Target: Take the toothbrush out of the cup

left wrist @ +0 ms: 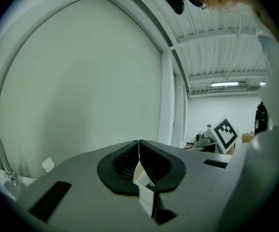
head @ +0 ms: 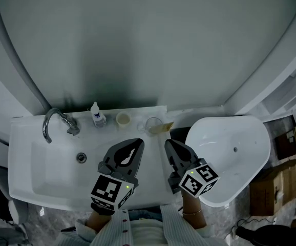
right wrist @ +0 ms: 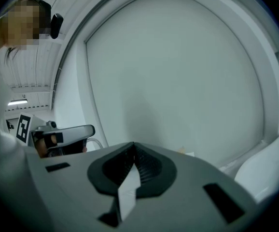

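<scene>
In the head view a clear cup [head: 153,123] stands on the back ledge of the white sink [head: 30,178]. A yellowish piece [head: 162,128] rests at the cup's front right; I cannot tell whether it is the toothbrush. My left gripper [head: 138,142] hovers over the sink's right part, its jaws shut with nothing between them, the tips short of the cup. My right gripper [head: 168,143] hangs beside it, also shut and empty, pointing toward the cup. In the left gripper view the left gripper [left wrist: 139,142] faces the wall; in the right gripper view so does the right gripper [right wrist: 133,144].
A chrome tap [head: 56,121] rises at the sink's back left. A small pump bottle [head: 97,115] and a cream cup [head: 123,119] stand on the ledge left of the clear cup. A white bowl-shaped basin [head: 240,168] sits to the right, with cardboard boxes [head: 286,178] beyond it.
</scene>
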Demonstrator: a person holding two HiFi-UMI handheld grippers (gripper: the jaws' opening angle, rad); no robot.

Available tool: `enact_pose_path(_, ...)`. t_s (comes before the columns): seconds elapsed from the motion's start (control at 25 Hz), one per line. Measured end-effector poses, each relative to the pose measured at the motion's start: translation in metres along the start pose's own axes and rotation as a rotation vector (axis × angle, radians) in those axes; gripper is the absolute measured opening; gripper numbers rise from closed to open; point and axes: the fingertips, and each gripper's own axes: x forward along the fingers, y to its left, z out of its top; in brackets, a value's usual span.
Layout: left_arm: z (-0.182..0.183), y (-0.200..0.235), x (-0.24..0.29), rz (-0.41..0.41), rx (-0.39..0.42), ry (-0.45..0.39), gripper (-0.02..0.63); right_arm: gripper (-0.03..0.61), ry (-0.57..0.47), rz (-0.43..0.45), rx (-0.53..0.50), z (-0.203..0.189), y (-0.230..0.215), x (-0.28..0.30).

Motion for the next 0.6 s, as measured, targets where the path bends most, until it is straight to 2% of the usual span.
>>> enact_pose_path(0.6,-0.021,0.013,0.023,-0.044,-0.033,0.043,0.017,0.020,0.061,-0.048,0.059,-0.026,-0.025,0.019)
